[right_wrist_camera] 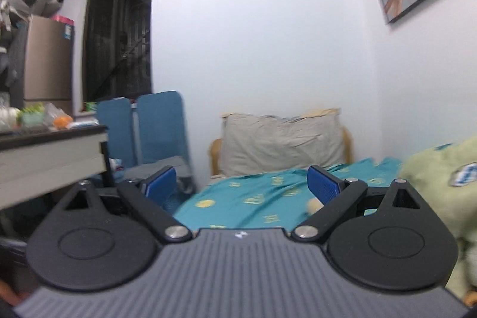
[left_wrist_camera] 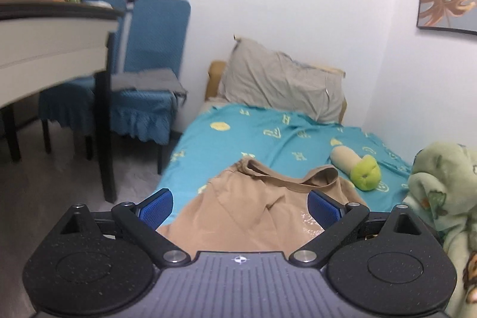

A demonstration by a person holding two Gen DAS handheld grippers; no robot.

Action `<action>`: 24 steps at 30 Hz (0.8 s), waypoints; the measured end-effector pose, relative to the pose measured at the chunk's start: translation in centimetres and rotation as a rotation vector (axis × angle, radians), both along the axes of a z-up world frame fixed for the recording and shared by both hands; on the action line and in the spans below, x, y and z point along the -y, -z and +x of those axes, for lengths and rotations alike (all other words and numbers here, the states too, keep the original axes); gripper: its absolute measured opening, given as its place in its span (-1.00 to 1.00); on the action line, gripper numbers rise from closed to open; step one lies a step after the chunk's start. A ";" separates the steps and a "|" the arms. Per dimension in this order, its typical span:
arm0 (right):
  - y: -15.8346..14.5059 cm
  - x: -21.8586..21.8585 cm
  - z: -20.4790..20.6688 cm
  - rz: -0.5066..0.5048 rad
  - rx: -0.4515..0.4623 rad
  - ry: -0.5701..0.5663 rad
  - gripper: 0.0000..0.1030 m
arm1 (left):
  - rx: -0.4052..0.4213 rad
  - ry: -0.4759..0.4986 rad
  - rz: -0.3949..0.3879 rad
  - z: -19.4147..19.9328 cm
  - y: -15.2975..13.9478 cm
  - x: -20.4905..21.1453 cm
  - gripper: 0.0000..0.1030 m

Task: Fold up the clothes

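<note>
Both claws stand wide and empty: the left claw (left_wrist_camera: 240, 209) hovers just above the tan garment (left_wrist_camera: 253, 207), spread on the teal bed (left_wrist_camera: 268, 133) for folding, while the right claw (right_wrist_camera: 242, 184) looks level at the pillow (right_wrist_camera: 283, 139) beyond.

There's the tan garment (left_wrist_camera: 253, 210), a light brown top spread on the teal bedsheet (left_wrist_camera: 268, 136), rumpled, not yet neatly folded. Its neckline points toward the grey pillow (left_wrist_camera: 283, 85) at the head of the bed, and one edge hangs near the sheet's floor-side border.
</note>
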State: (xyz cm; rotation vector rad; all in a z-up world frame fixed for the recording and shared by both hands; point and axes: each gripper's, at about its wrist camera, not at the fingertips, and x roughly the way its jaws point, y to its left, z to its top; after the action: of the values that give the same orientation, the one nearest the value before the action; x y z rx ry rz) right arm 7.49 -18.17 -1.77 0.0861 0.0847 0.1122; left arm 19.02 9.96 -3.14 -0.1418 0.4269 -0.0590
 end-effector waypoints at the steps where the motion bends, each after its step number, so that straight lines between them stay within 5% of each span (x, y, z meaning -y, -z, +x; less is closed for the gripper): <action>1: 0.6 -0.2 -0.5 -0.022 -0.013 0.017 0.87 | 0.014 -0.005 0.016 -1.0 -0.1 -0.1 0.92; 3: 2.1 -0.5 -0.8 -0.041 -0.072 0.019 0.87 | 0.022 -0.007 0.027 -1.7 0.4 -0.1 0.93; 6: 5.2 0.2 0.2 0.066 -0.272 -0.012 0.87 | -0.019 -0.025 -0.006 -1.3 1.7 -0.5 0.93; 8: 7.4 0.6 1.1 0.151 -0.415 -0.023 0.86 | -0.069 -0.052 -0.081 -0.3 3.0 -1.3 0.92; 11: 8.7 0.5 2.0 0.170 -0.480 -0.004 0.68 | -0.157 -0.108 -0.214 1.5 5.1 -3.0 0.86; 12: 8.7 0.2 2.2 0.133 -0.475 0.011 0.25 | -0.178 -0.123 -0.251 1.8 5.9 -3.8 0.83; 16: 8.0 -0.6 1.8 0.040 -0.401 0.050 -0.45 | -0.242 -0.183 -0.343 3.5 8.0 -5.8 0.79; 24: 8.1 2.4 1.7 0.115 -0.367 0.127 -0.39 | -0.367 -0.241 -0.426 6.4 11.5 -7.8 0.48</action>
State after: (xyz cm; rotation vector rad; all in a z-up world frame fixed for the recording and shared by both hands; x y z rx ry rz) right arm 9.15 -20.59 -9.86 0.2258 0.4392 -0.0268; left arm 25.39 17.72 -14.67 -0.6291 0.7571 0.1166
